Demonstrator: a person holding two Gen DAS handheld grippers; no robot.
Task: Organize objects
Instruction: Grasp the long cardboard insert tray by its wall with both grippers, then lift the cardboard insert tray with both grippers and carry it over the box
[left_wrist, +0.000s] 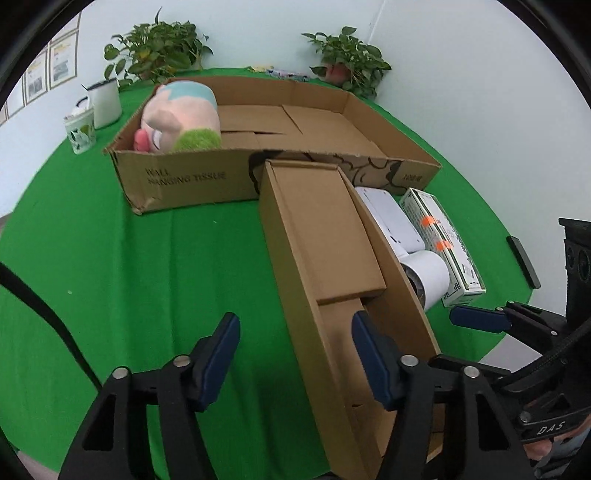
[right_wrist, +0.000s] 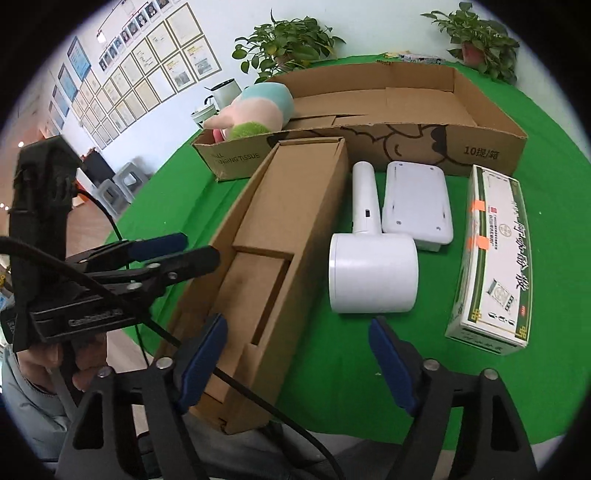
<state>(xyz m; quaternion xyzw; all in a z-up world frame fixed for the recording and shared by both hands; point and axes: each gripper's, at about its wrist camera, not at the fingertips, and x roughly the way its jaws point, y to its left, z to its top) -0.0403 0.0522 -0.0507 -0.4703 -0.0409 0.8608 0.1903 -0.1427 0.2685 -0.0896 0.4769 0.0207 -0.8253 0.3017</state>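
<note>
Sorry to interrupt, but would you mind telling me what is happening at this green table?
A person is tidying with two handheld grippers. The left gripper straddles the near wall of the long brown cardboard box, not yet clamped. The right gripper hangs open before the white cylindrical device. A pink plush toy already lies in the big cardboard tray.
</note>
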